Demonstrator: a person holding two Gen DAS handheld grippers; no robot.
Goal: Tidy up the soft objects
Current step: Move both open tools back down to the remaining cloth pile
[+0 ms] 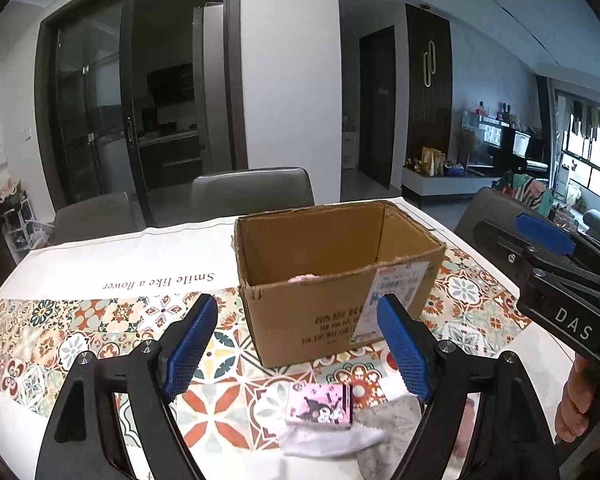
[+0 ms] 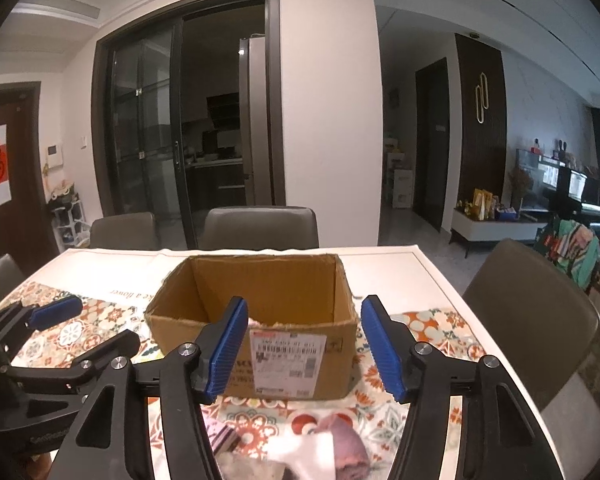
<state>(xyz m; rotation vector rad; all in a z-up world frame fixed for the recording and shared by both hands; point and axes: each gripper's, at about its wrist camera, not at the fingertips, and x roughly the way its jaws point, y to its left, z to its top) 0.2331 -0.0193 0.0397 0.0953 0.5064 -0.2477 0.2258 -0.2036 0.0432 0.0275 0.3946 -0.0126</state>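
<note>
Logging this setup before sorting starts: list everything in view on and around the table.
cardboard box: one, brown, open-topped, mid-table on the cloth, something pink inside
tablecloth: one, white with patterned tiles, covering the table
pink packet: one, near edge, in front of the box
socks: a small pile, white, grey, pinkish, near edge
chairs: several, grey, around the table
left gripper: one, black, blue pads, jaws open, empty
right gripper: one, same, jaws open, empty
hand: one, on the right gripper's handle

- left tongs (image 1: 296,346) open, nothing between pads
- cardboard box (image 1: 332,280) open-topped on desk (image 1: 100,256), something pink inside
- pink packet (image 1: 320,404) on socks (image 1: 364,436), near edge
- right tongs (image 1: 548,236) at right, hand (image 1: 584,408) on grip
</note>
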